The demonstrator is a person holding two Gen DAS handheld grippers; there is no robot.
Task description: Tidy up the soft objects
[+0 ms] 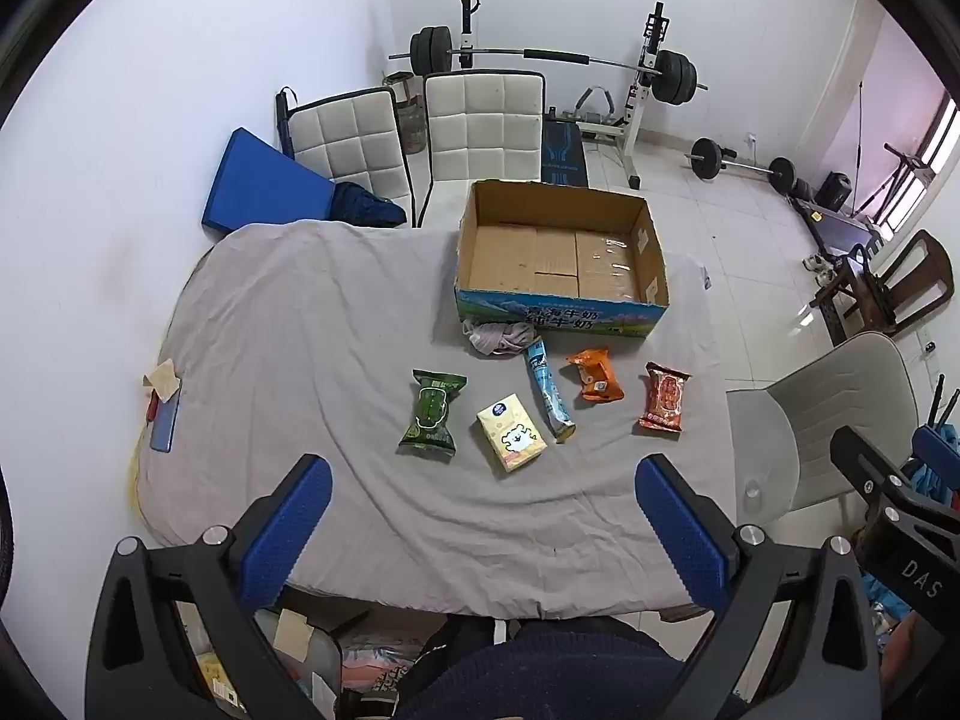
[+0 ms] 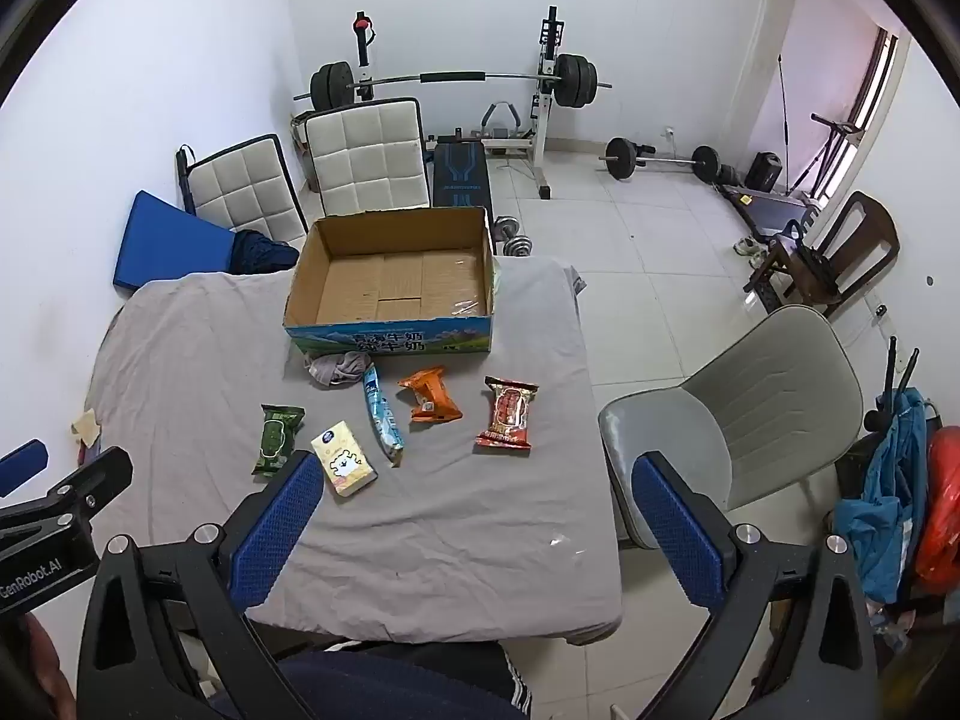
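Observation:
An open, empty cardboard box [image 1: 561, 303] [image 2: 390, 336] stands at the far side of the grey-clothed table [image 1: 300, 330] [image 2: 198, 336]. In front of it lie a crumpled grey cloth [image 1: 498, 337] [image 2: 336, 367], a green packet [image 1: 431, 413] [image 2: 276, 439], a yellow tissue pack [image 1: 512, 432] [image 2: 344, 458], a blue tube-shaped packet [image 1: 547, 389] [image 2: 382, 414], an orange packet [image 1: 595, 374] [image 2: 429, 401] and a red packet [image 1: 663, 398] [image 2: 507, 413]. My left gripper [image 1: 483, 531] and right gripper [image 2: 477, 531] are open and empty, held above the table's near edge.
Two white padded chairs [image 1: 480, 120] and a blue cushion [image 1: 264, 183] stand behind the table. A grey chair [image 2: 750, 408] is at its right. A phone [image 1: 165, 420] lies at the left edge. Weight bench and barbells [image 2: 456, 81] stand at the back.

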